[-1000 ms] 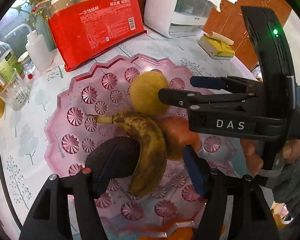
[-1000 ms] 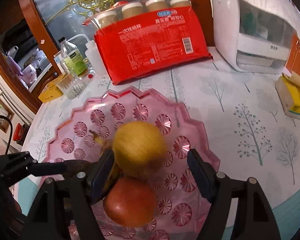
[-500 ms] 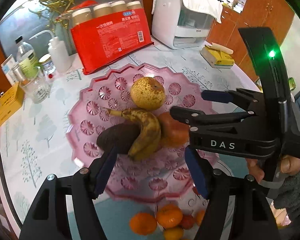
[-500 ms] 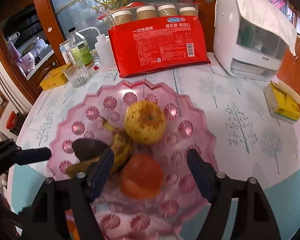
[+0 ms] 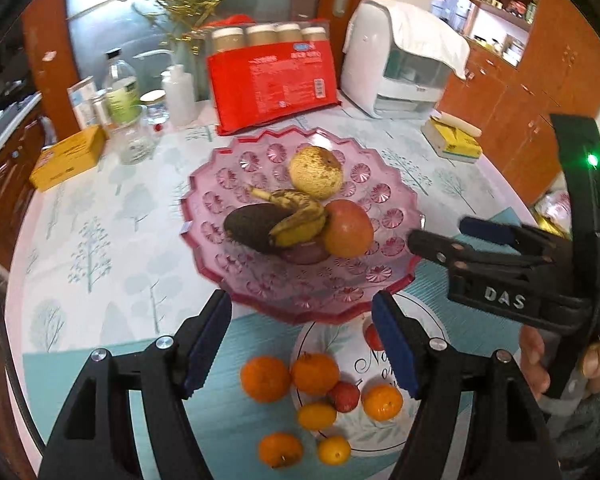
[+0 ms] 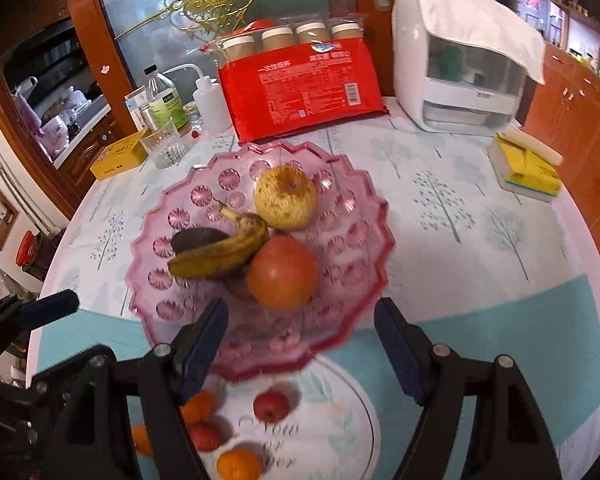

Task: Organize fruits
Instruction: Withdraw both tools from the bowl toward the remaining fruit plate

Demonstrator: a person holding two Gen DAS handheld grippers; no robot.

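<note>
A pink glass plate point(image 5: 228, 176) holds a yellow pear point(image 5: 316, 172), a spotted banana point(image 5: 296, 220), a dark avocado point(image 5: 252, 224) and a red apple point(image 5: 348, 228). My left gripper point(image 5: 300, 304) hovers over the plate's near rim. Its jaws are opening and nothing is between them. My right gripper point(image 6: 300, 312) stands open and empty, also above the near rim point(image 6: 260, 368). It shows from the side point(image 5: 440, 230) in the left wrist view. Below, a white plate point(image 5: 364, 436) carries several small oranges point(image 5: 266, 378) and small red fruits point(image 6: 271, 406).
Behind the pink plate stand a red pack of paper cups point(image 6: 304, 88), a white appliance with a towel point(image 6: 460, 60), a glass point(image 6: 164, 146), bottles point(image 6: 162, 92) and a yellow box point(image 6: 118, 154). A yellow sponge pack point(image 6: 528, 168) lies at the right. A person's hand point(image 5: 536, 360) holds the right gripper.
Both grippers have drawn back and risen from the pink plate, with the fruits left lying on it. The white plate with small oranges has come into view. The left jaws have widened a little.
</note>
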